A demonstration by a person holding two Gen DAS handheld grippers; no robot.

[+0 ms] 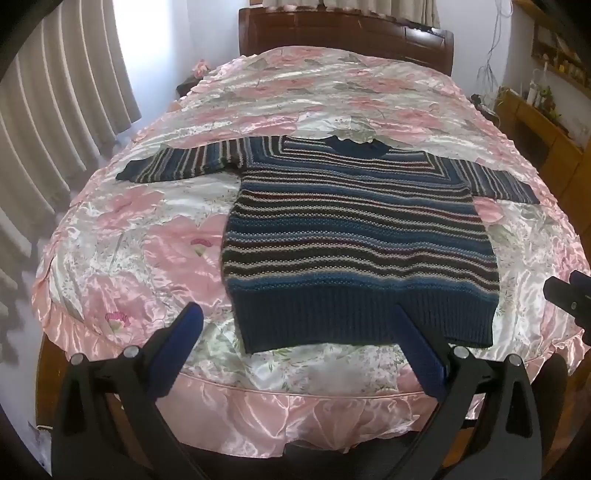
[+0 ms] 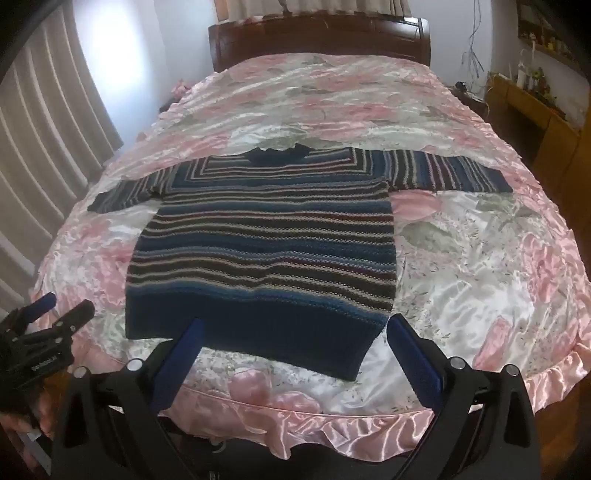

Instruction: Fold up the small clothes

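A knitted sweater [image 1: 354, 229] with blue, dark and cream stripes lies flat on the bed, face up. Both sleeves are spread sideways and the navy hem is nearest me. My left gripper [image 1: 297, 312] hovers open over the hem's left part, with nothing between its blue pads. My right gripper [image 2: 295, 323] is open too, above the right part of the hem on the sweater [image 2: 266, 243], and holds nothing. The right wrist view shows the left gripper [image 2: 62, 304] off the hem's left corner, held by a hand [image 2: 22, 435]. A piece of the right gripper [image 1: 565, 295] shows at the left wrist view's right edge.
A shiny pink floral bedspread [image 1: 147, 229] covers the bed, and its ruffled edge lies just below the grippers. A dark wooden headboard [image 1: 343, 33] stands at the far end. Beige curtains [image 1: 55, 110] hang on the left, and wooden furniture [image 1: 535, 122] with small items lines the right.
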